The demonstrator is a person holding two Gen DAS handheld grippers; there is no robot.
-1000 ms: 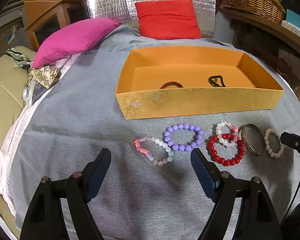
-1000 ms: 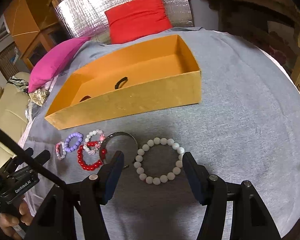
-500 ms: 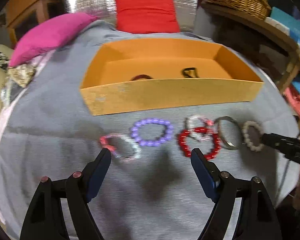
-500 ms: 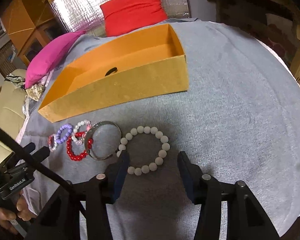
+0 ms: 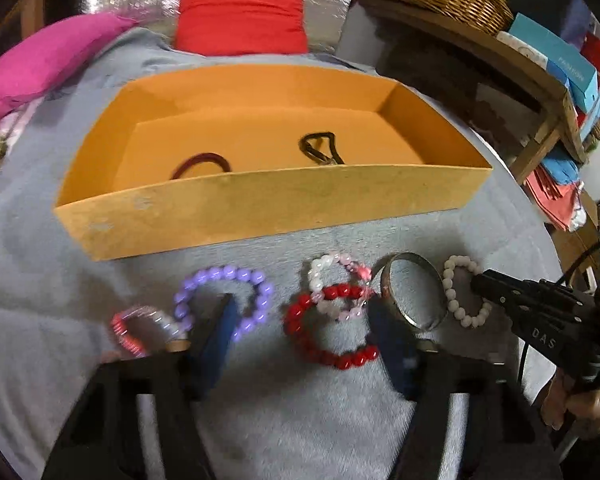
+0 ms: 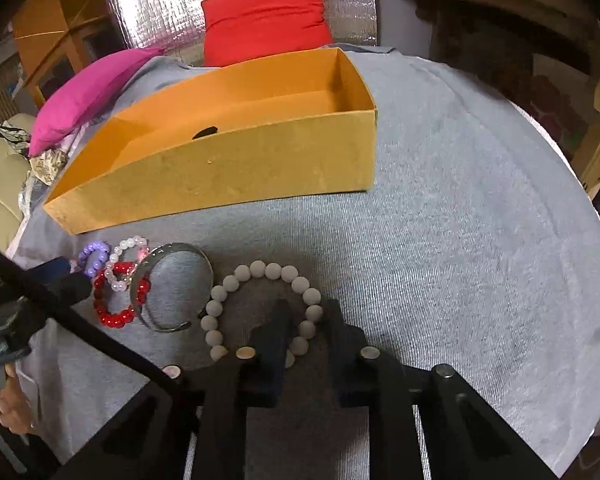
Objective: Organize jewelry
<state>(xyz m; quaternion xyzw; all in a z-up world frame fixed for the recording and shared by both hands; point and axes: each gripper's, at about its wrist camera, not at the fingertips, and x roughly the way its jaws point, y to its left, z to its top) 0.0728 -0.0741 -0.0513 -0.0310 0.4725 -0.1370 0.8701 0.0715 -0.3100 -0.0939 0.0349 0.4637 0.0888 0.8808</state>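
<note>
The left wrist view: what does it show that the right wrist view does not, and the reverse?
Only the left wrist view: a maroon hair tie in the orange box, and a pink-clear bracelet. Only the right wrist view: the right gripper closing on the white bead bracelet. Both: red bracelet, metal bangle, purple bracelet.

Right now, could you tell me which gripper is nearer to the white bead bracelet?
Right. The right gripper has just closed on the white bead bracelet; the left gripper straddles the red bead bracelet, further along the row.
</note>
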